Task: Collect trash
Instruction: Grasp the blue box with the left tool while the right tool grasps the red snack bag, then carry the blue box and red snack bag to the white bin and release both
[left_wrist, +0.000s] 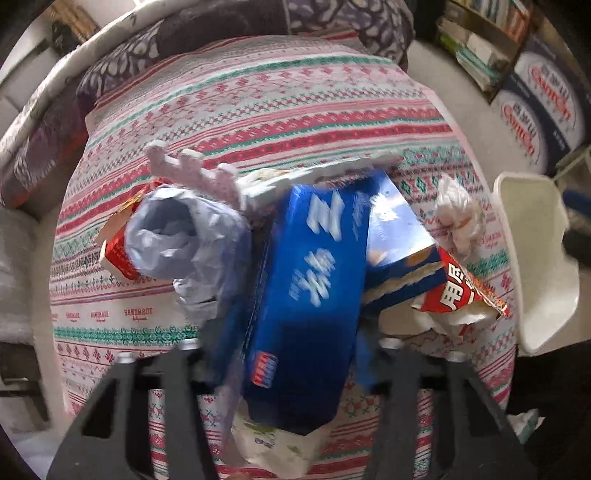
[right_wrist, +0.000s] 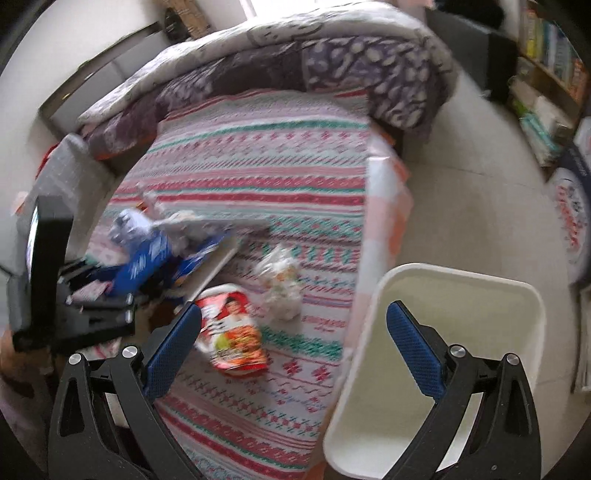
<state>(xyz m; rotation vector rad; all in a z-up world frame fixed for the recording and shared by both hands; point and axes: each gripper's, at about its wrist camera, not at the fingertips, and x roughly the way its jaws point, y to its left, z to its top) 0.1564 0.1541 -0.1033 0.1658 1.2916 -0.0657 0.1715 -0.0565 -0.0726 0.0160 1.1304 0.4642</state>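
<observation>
Both wrist views steeply down, close; share bed (left_wrist: 258, 96), bin (right_wrist: 461, 295)

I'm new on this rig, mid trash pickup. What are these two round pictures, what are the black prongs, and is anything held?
A person holds a two-fingered gripper in each hand. Each picture comes from a camera on one, looking along its fingers. In the left view, the left gripper appears clamped on a blue box, beside a pale blue bag on the patterned bed cover. In the right view, the right gripper has its jaws open and empty, near a red noodle packet and a white bin.
</observation>
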